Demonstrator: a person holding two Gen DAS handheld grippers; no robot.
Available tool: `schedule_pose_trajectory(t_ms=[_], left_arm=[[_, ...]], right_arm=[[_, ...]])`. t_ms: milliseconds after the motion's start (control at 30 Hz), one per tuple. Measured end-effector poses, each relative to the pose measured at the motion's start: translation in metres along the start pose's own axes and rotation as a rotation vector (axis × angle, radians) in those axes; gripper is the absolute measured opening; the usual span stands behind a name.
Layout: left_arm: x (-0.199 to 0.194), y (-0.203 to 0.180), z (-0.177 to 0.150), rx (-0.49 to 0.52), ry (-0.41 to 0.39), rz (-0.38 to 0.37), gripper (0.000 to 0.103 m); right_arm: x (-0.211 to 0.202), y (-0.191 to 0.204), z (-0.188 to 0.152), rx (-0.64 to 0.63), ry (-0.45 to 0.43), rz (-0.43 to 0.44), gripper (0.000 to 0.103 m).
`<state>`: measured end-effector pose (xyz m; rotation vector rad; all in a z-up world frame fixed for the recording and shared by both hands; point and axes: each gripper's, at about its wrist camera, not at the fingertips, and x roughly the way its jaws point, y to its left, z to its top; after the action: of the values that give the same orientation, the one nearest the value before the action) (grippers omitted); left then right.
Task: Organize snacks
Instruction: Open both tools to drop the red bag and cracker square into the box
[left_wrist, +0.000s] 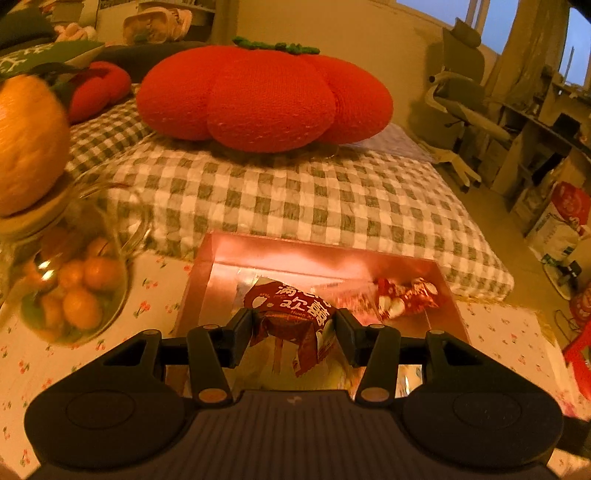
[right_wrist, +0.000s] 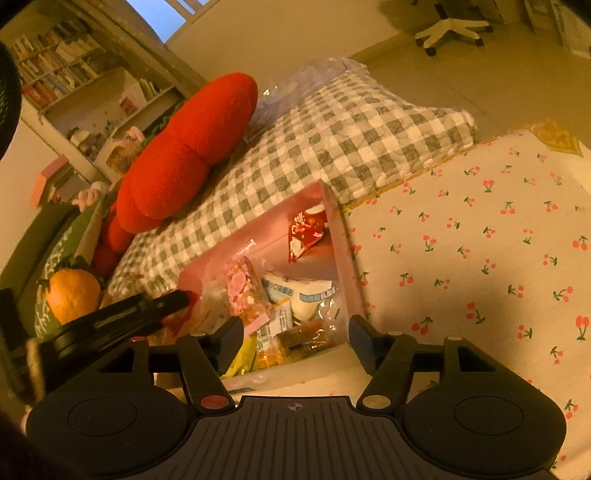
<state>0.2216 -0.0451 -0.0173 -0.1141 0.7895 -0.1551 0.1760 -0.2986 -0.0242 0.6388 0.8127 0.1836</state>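
**Operator:** Cherry-print cloth (right_wrist: 480, 258) covers the table at the right of the right wrist view, and a checked quilt (left_wrist: 295, 199) with a big red cushion (left_wrist: 262, 96) fills the top half of the left one. My left gripper (left_wrist: 293, 332) is clamped on a red snack packet (left_wrist: 295, 317), low in the centre of the frame, held over the pink box (left_wrist: 317, 254).

**Spotter:** And the other one?

**Operator:** My right gripper (right_wrist: 295, 339) stands apart with nothing between its pads, hanging over the near end of the box. Below it lie several wrapped snacks (right_wrist: 295, 295); another red packet (right_wrist: 306, 229) sits at the far end.

**Spotter:** How will the packet behave?

**Operator:** Light and crinkly, I'd judge, soft foil that buckles under the pads. It is pinched across its middle, and the loose lower edge dangles. A slick wrapper could slide if I loosen unevenly.

**Spotter:** Room to move?

**Operator:** Box walls are thin and upright, so I'd keep the tongs inside the rim. At the left of the left view a glass jar of small oranges (left_wrist: 74, 288) stands close to the box; I'd avoid swinging that way. Right side of the table is open.
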Motion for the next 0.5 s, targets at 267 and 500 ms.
schedule_pose_trajectory(t_ms=[267, 500], left_arm=[[0.019, -0.008, 0.006, 0.05, -0.02, 0.053, 0.051], [0.013, -0.012, 0.006, 0.09, -0.022, 0.054, 0.068]], right_arm=[[0.0, 0.002, 0.001, -0.019, -0.002, -0.006, 0.066], [0.001, 0.001, 0.001, -0.012, 0.006, -0.009, 0.066]])
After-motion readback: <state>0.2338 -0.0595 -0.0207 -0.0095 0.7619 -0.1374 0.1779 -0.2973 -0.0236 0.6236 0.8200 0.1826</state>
